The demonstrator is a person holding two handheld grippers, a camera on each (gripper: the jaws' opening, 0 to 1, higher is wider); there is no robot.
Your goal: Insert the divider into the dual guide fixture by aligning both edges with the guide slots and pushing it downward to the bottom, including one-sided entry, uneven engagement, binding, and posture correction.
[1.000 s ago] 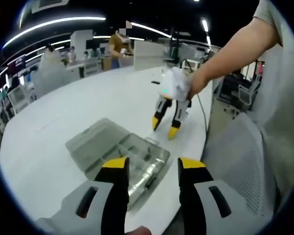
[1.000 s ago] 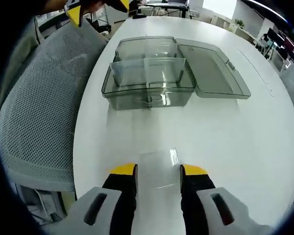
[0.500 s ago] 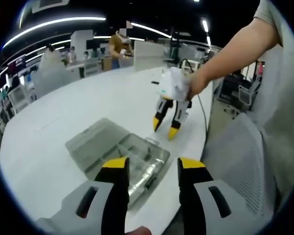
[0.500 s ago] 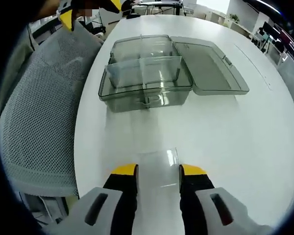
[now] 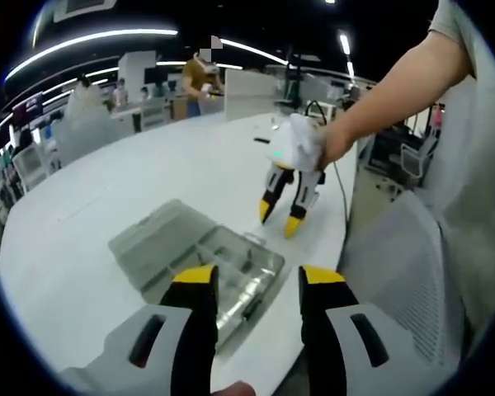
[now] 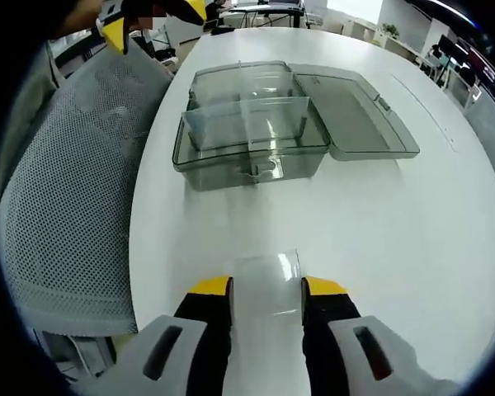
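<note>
As the right gripper has edged forward over the last second: the clear rectangular plastic divider now lies deeper between its fingers than before.
Divider: flat on the white table, near side of the scene, well apart from the fixture; not yet lifted.
Right gripper fingers: spread, one just beside each long edge of the divider; no clamping visible, so judged not yet gripped.
Fixture: transparent grey plastic compartment box, far of the divider, hinged lid folded open to its right; unmoved.
Left gripper: unchanged, hanging above the near edge of the box, seen here; fingers spread, holding nothing.
Cross-check: in the left gripper view the right gripper points down at the table, right of the box.
Task meaning: pick-up stage only; closing on the divider is judged next, with slot alignment and insertion all outstanding.
</note>
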